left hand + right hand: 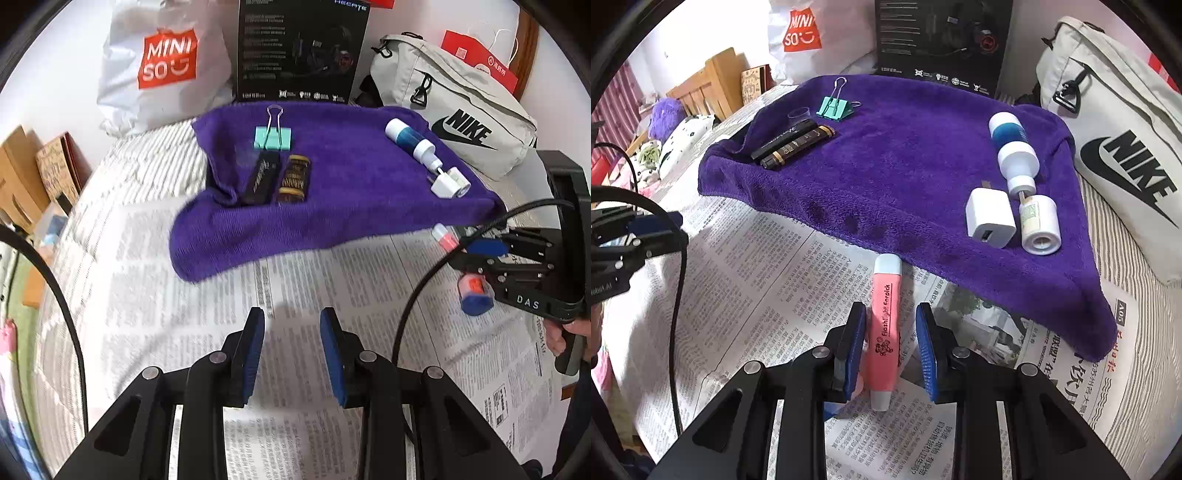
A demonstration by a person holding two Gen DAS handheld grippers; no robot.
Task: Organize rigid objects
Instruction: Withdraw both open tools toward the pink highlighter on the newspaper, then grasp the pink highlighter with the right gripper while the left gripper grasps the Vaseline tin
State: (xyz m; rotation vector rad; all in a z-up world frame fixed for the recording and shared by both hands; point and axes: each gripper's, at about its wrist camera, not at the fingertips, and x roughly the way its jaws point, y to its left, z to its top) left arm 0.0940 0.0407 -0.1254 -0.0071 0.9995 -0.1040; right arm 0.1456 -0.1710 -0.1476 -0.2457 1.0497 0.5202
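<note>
Right gripper (891,343) low centre of its view, fingers either side of the pink earpick (886,332) lying on newspaper (757,280); left pad touches it, right pad shows a gap, so not clamped. Earpick sits just below the purple towel (905,155) edge. Left gripper (291,350) at bottom centre of its view, fingers a little apart, nothing between them, over newspaper. On the towel: green clip (834,107), two dark sticks (794,144) upper left; white charger (990,218) and white-blue bottle (1015,147) at right.
</note>
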